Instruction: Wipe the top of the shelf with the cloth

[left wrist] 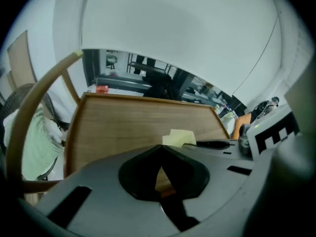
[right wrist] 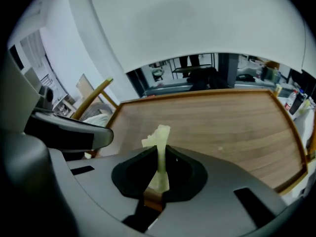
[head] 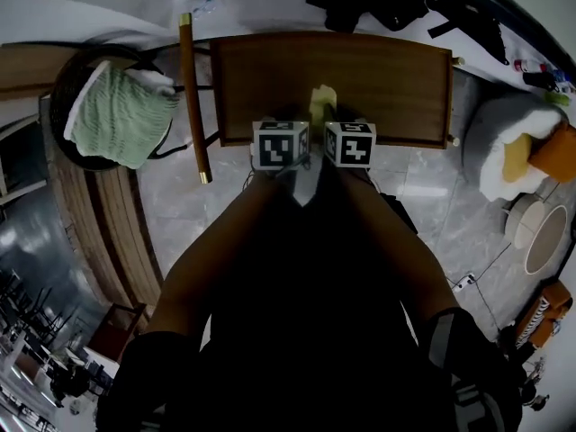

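The shelf's brown wooden top [head: 387,79] lies just ahead of me, with a raised rim round it. A pale yellow cloth [head: 322,100] stands above its near edge, pinched in my right gripper [head: 335,122]. In the right gripper view the jaws [right wrist: 160,152] are shut on the cloth [right wrist: 159,139], which sticks up as a thin crumpled strip over the wood [right wrist: 222,122]. My left gripper [head: 290,129] is close beside the right one, shut with nothing in it [left wrist: 160,149]. From the left gripper view the cloth [left wrist: 178,137] shows to the right, above the shelf top [left wrist: 128,122].
A chair with a green knitted cushion [head: 121,115] and a curved wooden rail [head: 191,97] stands left of the shelf. To the right sits a white pouf with orange cushions [head: 517,151]. Dark clothes [head: 369,3] lie beyond the shelf's far edge. Pale tiled floor surrounds it.
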### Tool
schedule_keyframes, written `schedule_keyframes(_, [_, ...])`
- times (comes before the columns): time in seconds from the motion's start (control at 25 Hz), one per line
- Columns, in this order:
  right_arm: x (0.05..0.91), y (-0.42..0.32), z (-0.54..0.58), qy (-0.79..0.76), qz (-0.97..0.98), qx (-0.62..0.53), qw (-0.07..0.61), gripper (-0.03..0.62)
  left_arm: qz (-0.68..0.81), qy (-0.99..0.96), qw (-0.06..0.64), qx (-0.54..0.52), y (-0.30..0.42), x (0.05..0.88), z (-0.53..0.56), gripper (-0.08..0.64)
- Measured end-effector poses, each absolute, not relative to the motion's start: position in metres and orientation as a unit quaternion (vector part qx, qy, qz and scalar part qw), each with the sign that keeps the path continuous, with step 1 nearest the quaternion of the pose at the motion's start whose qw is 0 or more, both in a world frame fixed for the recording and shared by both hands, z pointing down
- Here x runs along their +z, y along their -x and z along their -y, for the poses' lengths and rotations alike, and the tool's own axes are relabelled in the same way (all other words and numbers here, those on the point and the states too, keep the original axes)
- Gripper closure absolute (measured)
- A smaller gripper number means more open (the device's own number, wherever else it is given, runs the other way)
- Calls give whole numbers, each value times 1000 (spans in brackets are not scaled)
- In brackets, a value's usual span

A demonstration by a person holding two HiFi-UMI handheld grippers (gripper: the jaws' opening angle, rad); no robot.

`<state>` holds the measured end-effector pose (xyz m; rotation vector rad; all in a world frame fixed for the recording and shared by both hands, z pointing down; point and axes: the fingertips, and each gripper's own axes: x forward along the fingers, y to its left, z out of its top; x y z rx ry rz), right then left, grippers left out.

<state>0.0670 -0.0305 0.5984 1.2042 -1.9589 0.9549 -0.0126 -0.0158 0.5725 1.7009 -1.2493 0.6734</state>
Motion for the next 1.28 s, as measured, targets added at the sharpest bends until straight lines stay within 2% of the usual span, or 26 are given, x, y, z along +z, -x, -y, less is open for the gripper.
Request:
schedule_keyframes(0.16, [611,22,8,-410,765,376,325,549,528,-677,441,260,85,562,0,549])
schedule_keyframes(0.32, [622,85,-9,-367,781,394,317,549,536,-683,425,257,129,549,-15,549])
schedule_keyframes(0.68, [646,162,-39,-282,810,387,339,549,552,-682,416,239,173,536,-40,549])
schedule_keyframes(0.84, [652,160,-38,-277,810,340,390,549,564,-670,420,237,184,537,-40,549])
schedule_keyframes(1.0, [654,134,-32,-296,802,326,404,549,562,-669,419,246,176,539,-36,549])
schedule_keyframes(1.28, [657,40,-22,-332,774,352,408,549,525,-678,433,277,106,563,-25,549])
